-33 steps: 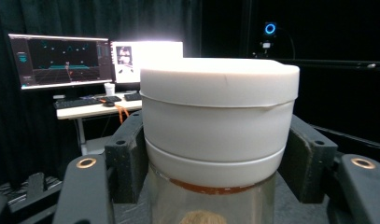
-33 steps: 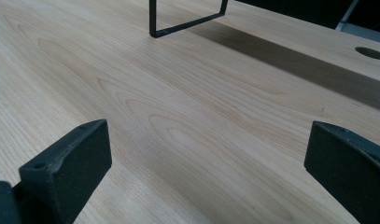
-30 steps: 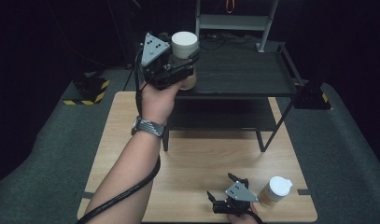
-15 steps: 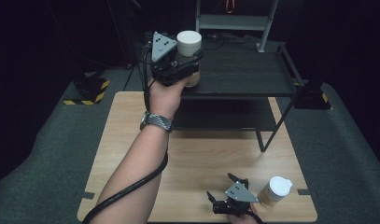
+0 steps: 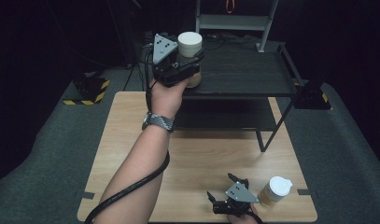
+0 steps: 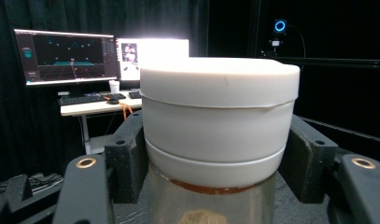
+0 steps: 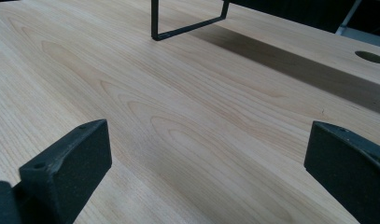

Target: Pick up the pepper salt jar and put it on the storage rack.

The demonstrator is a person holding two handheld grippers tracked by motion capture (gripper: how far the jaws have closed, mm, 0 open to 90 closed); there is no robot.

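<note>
In the high view there were two jars, two grippers, one black shelf rack and one wooden table point(image 5: 131, 140). The left gripper point(image 5: 190, 63), held out at arm's length over the near left corner of the rack's point(image 5: 243, 74) upper shelf, had its jaws clamped on the first jar point(image 5: 190, 49), which stood upright with its white lid on top and its long axis vertical. The right gripper point(image 5: 225, 191) sat low at the near edge of the table with its jaws spread, and the second jar point(image 5: 275, 191), also white-lidded and upright, stood just beside it on its right, outside the jaws. In the left gripper view the held jar point(image 6: 218, 121) sat squarely between the two jaws, which pressed its sides just under the lid, with clear glass and a brownish fill showing below; two monitors point(image 6: 66, 56) glowed on a desk far behind. In the right gripper view the jaws stood wide apart over bare tabletop point(image 7: 178, 116), nothing between them, and one rack leg point(image 7: 187, 23) rested on the wood ahead.
</note>
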